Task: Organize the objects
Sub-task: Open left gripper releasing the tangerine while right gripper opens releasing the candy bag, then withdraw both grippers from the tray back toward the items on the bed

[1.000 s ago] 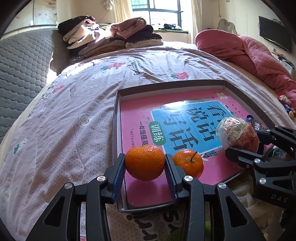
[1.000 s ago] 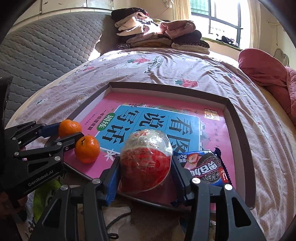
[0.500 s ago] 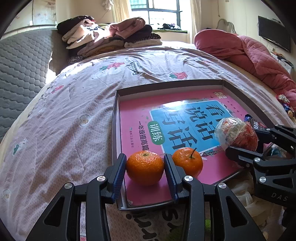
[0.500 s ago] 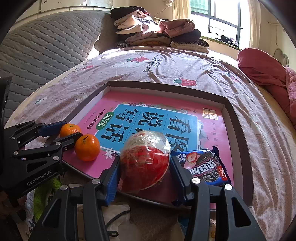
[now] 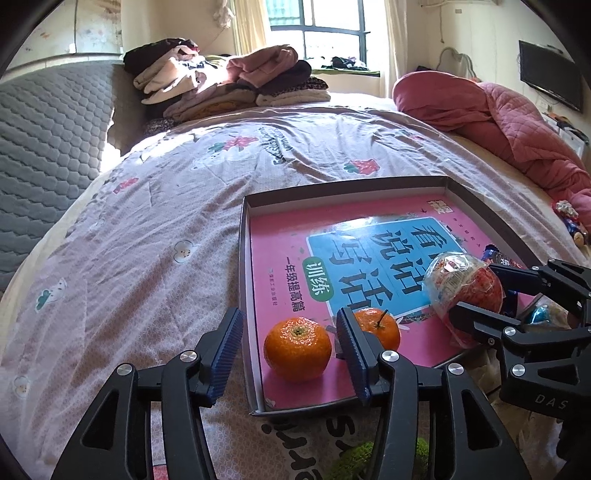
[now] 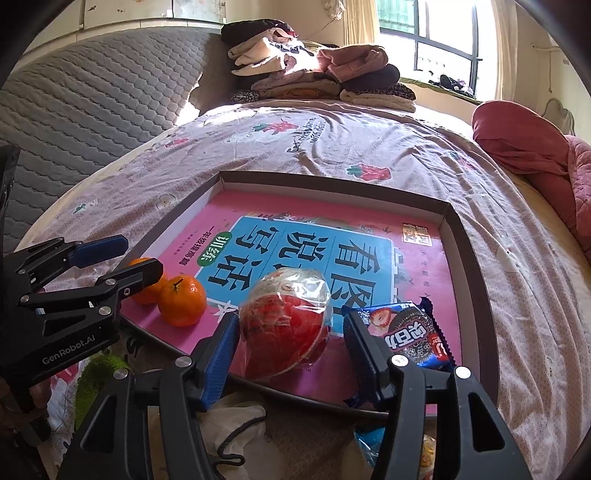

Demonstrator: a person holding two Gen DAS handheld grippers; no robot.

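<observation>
Across a floral bedspread (image 5: 155, 221) lies a shallow tray (image 5: 243, 258) lined with a pink book. Inside its near edge, a mandarin (image 5: 297, 349) rests between the opening, non-touching jaws of the left gripper (image 5: 290, 354), a second mandarin (image 5: 380, 328) just beside. The right gripper (image 6: 290, 350) likewise opens around a wrapped red ball (image 6: 286, 328), pads clear, next to a blue biscuit packet (image 6: 410, 332).

Daylight is streaming in through the window (image 5: 325, 33) at the back, blowing out its panes to white and throwing bright patches across the pile of folded clothes (image 5: 225, 85) and the bedspread (image 5: 147, 221). Glare is washing over the glossy pink book cover (image 6: 332, 243) and the crinkled plastic of the wrapped red ball (image 6: 286, 321), while soft shadows are pooling under the fruit. Both fisheye views are bending straight lines heavily and darkening to black at the corners, yet staying sharp in the middle.
</observation>
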